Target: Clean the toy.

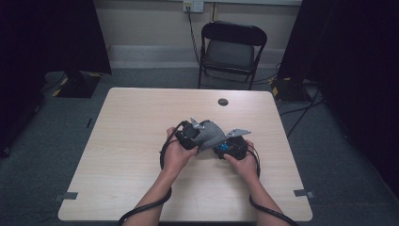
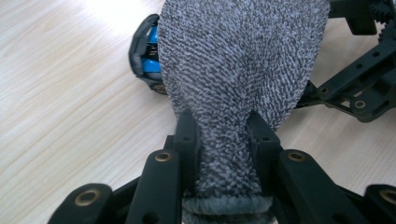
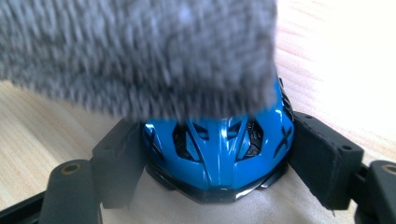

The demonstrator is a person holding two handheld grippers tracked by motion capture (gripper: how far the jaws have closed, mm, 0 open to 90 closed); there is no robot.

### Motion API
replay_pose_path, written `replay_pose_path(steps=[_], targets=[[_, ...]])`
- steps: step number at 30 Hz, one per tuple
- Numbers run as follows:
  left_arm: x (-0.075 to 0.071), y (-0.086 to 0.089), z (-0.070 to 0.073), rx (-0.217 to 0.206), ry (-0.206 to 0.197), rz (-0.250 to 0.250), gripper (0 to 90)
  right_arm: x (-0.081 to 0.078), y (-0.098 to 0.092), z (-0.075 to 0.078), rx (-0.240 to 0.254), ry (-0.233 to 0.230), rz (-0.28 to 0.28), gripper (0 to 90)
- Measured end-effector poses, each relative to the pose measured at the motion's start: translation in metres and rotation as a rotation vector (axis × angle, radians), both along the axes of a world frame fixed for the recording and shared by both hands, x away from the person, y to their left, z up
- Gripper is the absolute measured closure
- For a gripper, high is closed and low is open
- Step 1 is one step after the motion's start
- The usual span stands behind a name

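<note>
Your left tool [image 2: 223, 154] is clamped on the cuff end of a grey knitted sock [image 2: 238, 70], the bunched fabric squeezed between its pads. Your right tool [image 3: 219, 158] is clamped on a small blue toy car [image 3: 219, 149], one pad on each flank, the jaws standing wide because the car's body fills them. In the high view both tools meet above the middle of the surface [image 1: 141, 113], a little nearer its near edge, with the sock [image 1: 210, 134] stretched between your left tool [image 1: 190, 134] and your right tool [image 1: 233, 147].

The sock looks light, soft and limp. It should fold and sag wherever it is not held, so a hold at the thick rolled cuff, where you have it, is the firmest. The terry-like knit looks grippy rather than slick, and it should stretch some under pull.

The car looks light, rigid and glossy. Its shell is smooth and curved, so it may slip if pinched on the roof; the flat sides, where you hold it, are the safer place. I judge small plastic parts could snap under hard squeezing.

The sock's long axis runs from your left tool toward your right, across the surface and slightly toward its near right corner, cuff at the left, and its far end drapes over the car. In the right gripper view one end of the car faces the camera; I cannot tell whether it is the nose or the tail.
</note>
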State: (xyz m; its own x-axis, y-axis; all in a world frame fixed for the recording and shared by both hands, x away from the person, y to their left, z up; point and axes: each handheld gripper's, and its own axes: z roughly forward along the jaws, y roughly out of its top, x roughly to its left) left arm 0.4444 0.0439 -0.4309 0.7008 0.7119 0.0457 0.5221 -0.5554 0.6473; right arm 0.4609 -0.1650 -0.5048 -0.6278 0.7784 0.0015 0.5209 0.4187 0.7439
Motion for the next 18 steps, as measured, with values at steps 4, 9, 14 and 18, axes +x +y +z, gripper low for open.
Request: replay_pose_path(steps=[4,9,14,18], targets=[[-0.002,-0.008,-0.004,0.015,0.009,-0.028,70.6,0.000,0.000,0.000,0.000,0.000,0.000,23.8],[-0.001,-0.022,-0.007,0.067,0.001,-0.066,70.5,0.000,0.000,0.000,0.000,-0.002,0.000,23.8],[0.000,-0.034,-0.013,0.116,0.006,-0.098,70.5,0.000,0.000,0.000,-0.001,-0.002,0.001,23.8],[0.003,-0.036,-0.017,0.133,0.013,-0.093,70.5,0.000,0.000,0.000,0.000,-0.002,0.001,23.8]])
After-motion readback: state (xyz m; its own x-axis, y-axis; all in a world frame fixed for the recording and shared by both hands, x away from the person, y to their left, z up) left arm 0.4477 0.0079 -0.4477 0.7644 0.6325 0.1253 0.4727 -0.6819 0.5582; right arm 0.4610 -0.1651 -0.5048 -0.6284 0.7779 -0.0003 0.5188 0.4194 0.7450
